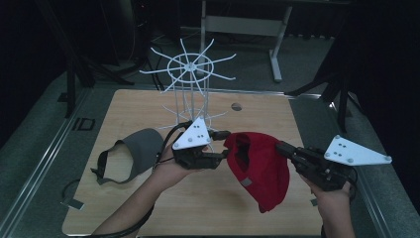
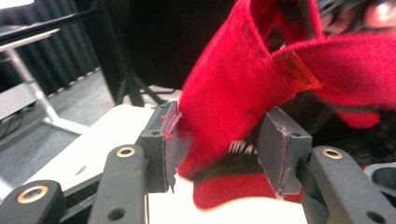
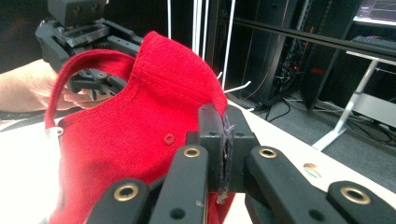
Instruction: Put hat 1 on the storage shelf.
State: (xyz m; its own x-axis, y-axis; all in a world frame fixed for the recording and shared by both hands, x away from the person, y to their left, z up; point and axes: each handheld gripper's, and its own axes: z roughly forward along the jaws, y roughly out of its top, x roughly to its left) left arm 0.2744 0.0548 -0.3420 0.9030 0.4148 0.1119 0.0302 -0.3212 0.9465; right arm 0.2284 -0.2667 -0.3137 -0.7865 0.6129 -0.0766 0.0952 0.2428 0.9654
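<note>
Wooden table (image 1: 148,198) mid-span: red cap (image 1: 257,171) between parted left tool (image 1: 220,145) and clamping right tool (image 1: 283,148).

Cap (image 1: 260,168) between tools; visor (image 1: 133,153) left

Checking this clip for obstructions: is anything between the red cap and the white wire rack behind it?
Nothing visible blocks the way. The red cap hangs above the table, held between the left gripper and right gripper. The white wire rack stands just behind. The grey visor lies off to the left.

Dim room — grey carpet (image 1: 317,59), white-legged desk (image 1: 277,54) behind.
</note>
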